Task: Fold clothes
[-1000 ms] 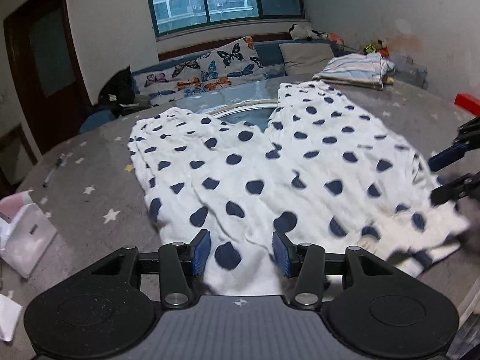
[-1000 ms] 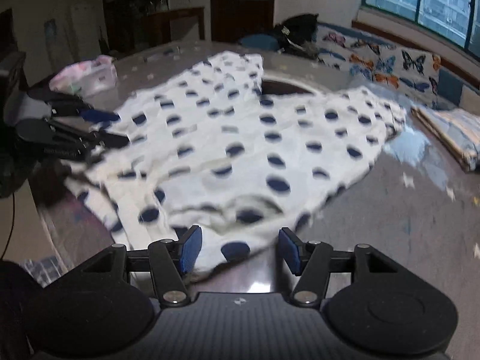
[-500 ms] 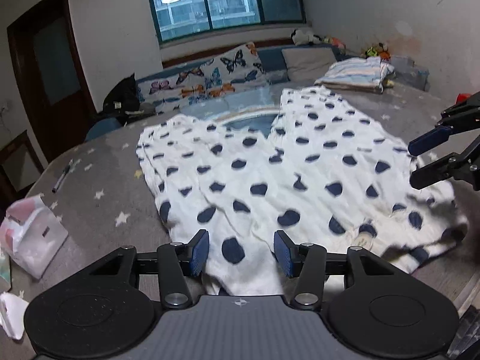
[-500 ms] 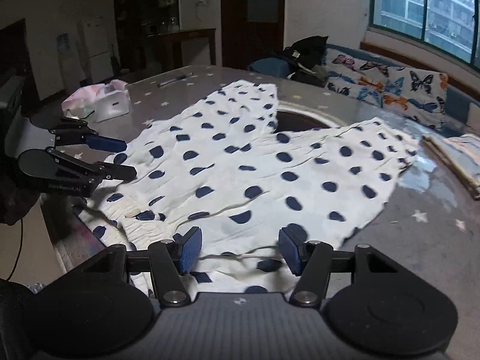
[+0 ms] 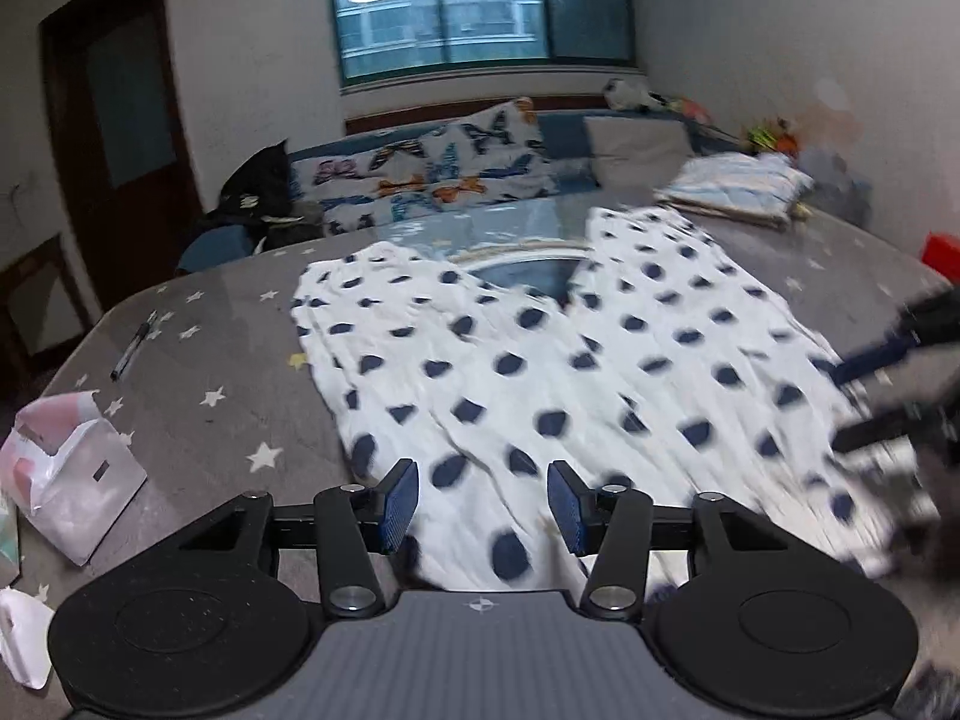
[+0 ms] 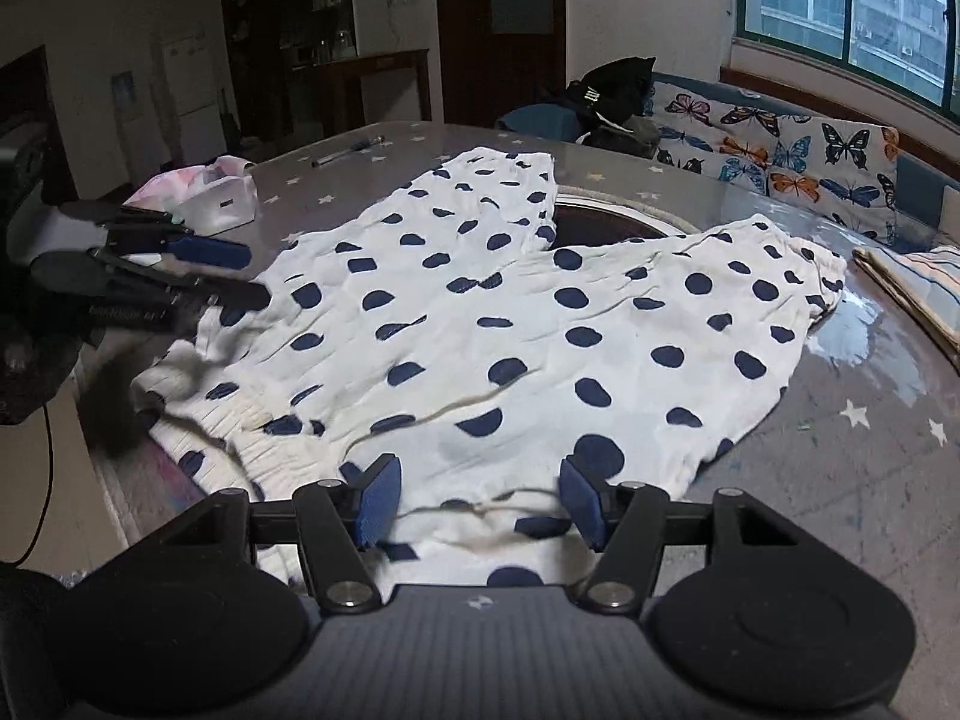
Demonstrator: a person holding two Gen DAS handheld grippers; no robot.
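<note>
two hand-held grippers over dotted pants (image 5: 540, 372): left (image 5: 483, 504) closing, right (image 6: 480, 501) opening, both empty.

The supporting surface is a table covered with a glossy grey, white-star-printed cloth (image 5: 240, 372). Lying flat across its middle is a pair of white, navy-dotted fabric trousers (image 5: 540, 372), both legs spread apart toward the far edge. Also resting on the cover: a dark pen (image 5: 129, 351), a pink-and-white pouch (image 5: 72, 480) and folded striped cloth (image 5: 738, 186).
</note>
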